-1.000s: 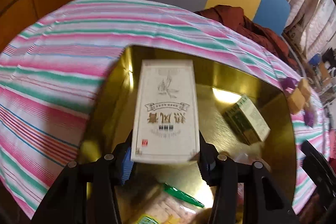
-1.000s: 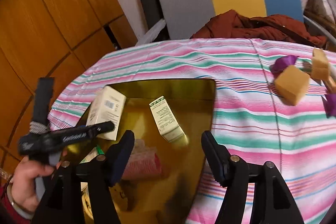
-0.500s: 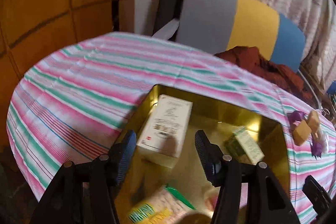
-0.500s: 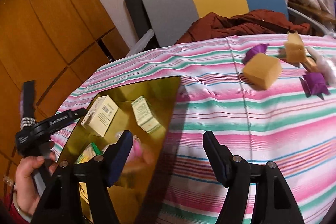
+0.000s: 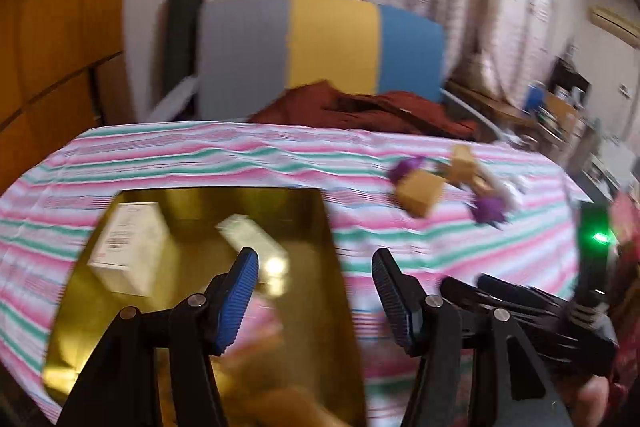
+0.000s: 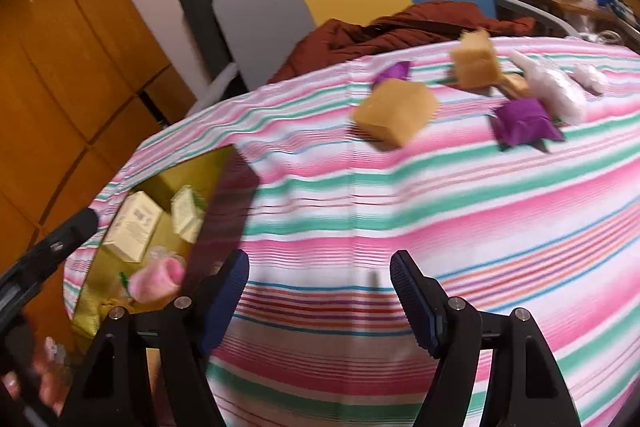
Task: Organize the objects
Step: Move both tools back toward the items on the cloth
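Observation:
A gold tray lies on the striped tablecloth at the left. In it lie a cream box, a smaller pale green box and a pink bundle. My left gripper is open and empty above the tray's right edge. My right gripper is open and empty over bare cloth right of the tray. Loose on the cloth to the right lie a tan block, a second tan block, purple wrapped pieces and white pieces.
A chair with a grey, yellow and blue back stands behind the table with a brown-red garment on it. Wooden panelling is at the left. The right gripper's body shows low right in the left wrist view.
My left gripper let go of the cream box, which now lies in the tray, then rose and swung right. My right gripper moved right from over the tray to over the cloth.

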Available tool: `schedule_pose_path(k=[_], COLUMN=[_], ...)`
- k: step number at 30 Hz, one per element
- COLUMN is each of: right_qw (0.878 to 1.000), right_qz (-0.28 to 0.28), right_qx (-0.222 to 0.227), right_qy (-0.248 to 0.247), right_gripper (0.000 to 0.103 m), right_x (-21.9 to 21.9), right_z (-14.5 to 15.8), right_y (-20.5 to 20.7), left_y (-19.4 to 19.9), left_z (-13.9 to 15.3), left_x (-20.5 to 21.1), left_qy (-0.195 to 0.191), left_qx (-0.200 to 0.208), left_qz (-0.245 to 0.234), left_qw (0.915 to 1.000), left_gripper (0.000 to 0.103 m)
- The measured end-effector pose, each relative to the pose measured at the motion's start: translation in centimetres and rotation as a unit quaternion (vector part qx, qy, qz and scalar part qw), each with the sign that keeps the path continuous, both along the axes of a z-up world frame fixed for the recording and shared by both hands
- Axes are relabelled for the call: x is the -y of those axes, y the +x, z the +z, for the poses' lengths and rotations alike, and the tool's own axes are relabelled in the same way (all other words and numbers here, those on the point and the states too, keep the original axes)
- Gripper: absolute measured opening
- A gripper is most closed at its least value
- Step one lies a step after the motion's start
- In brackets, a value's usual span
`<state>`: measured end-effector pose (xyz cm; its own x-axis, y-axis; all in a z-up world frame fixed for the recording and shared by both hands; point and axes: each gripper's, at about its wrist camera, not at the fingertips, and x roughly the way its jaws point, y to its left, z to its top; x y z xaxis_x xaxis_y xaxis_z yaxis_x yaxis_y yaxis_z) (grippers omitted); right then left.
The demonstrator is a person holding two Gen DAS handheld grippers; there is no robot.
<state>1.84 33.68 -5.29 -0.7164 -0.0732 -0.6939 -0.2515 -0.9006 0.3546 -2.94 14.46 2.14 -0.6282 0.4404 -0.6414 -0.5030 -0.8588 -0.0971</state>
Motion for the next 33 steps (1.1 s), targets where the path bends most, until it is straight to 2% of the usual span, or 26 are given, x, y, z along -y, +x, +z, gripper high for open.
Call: schedule_pose_path(k=[2,5,9,15,22,27,31,33], right_qw=[1.000,0.999,0.998,0.994,0.993,0.990,0.990,0.991], right_qz=[-0.013,-0.031,-0.061,-0.103,-0.084,-0.089,-0.090,-0.088], right_qx=[0.008,0.017,0.029,0.024,-0.011,0.017,0.038,0.042], right_qy=[0.003,0.002,0.020,0.039,0.081,0.109,0.097,0.096], right_gripper=[0.074,0.075,0.076,0.076,0.076,0.076,0.076,0.072], right_x=[-1.5,-3.6,-7.1,-12.6,-15.0,-16.2,-17.0,-17.1], right_z=[-0.6,-1.4,-1.8,-1.4,0.2,-0.8,-2.0,-2.4], right_y=[0.6,1.5,2.8,2.6,-1.7,-5.5,-6.7,-6.8], left_y=[1.1,2.1,2.7,3.9,3.7,3.2,2.8,2.4], left_z=[-0.4,-1.5,-3.7,-7.0,-8.8,-9.1,-9.3,-9.3], left_x=[-2.0,-4.9,-8.1,-11.4,-12.2,-12.1,-12.2,-12.5], left_qy=[0.002,0.008,-0.002,-0.030,-0.024,-0.028,-0.027,-0.025], left_qx=[0.002,0.031,0.068,0.095,0.074,0.066,0.073,0.077], left_qz=[-0.029,-0.062,-0.075,-0.094,-0.075,-0.063,-0.060,-0.058], left_qw=[0.9996,0.9976,0.9948,0.9906,0.9941,0.9955,0.9952,0.9950], left_gripper=[0.063,0.064,0.064,0.064,0.064,0.064,0.064,0.064])
